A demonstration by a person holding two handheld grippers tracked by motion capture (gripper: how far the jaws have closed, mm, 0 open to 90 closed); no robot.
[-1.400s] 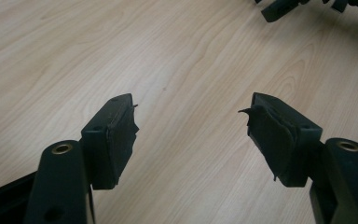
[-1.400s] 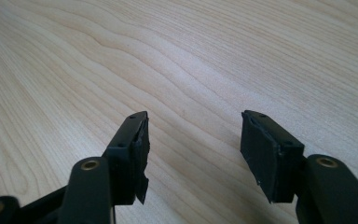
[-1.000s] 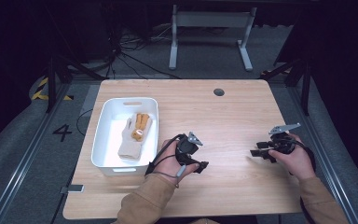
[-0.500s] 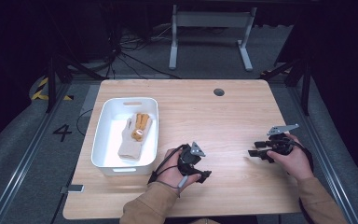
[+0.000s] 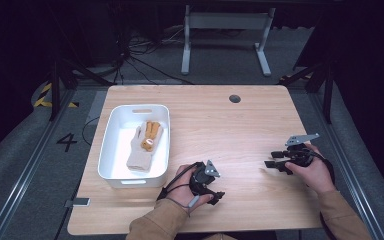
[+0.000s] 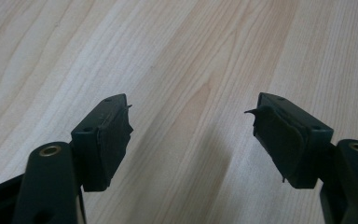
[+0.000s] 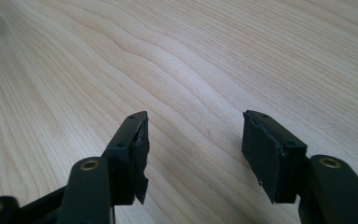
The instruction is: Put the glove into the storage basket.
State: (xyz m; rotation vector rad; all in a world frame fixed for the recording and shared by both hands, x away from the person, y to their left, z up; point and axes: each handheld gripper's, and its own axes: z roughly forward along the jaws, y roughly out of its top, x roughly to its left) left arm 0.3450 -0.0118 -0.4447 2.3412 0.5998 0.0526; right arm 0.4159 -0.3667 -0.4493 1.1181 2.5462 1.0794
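Glove (image 5: 142, 150) lies in the white bin (image 5: 111, 137) at the counter's (image 5: 240, 130) left; the left gripper (image 5: 215, 192) has drawn back toward the near edge, jaws spread and empty, suggesting the drop is done. Right gripper (image 5: 275, 162) rests open too.

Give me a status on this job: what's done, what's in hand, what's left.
Done, it seems: a glove lies inside the white bin, with a small orange-brown thing on it. In hand: nothing. The left gripper and right gripper are both open over bare table, holding nothing. Left: no loose items lie on the tabletop, so the job looks close to finished.
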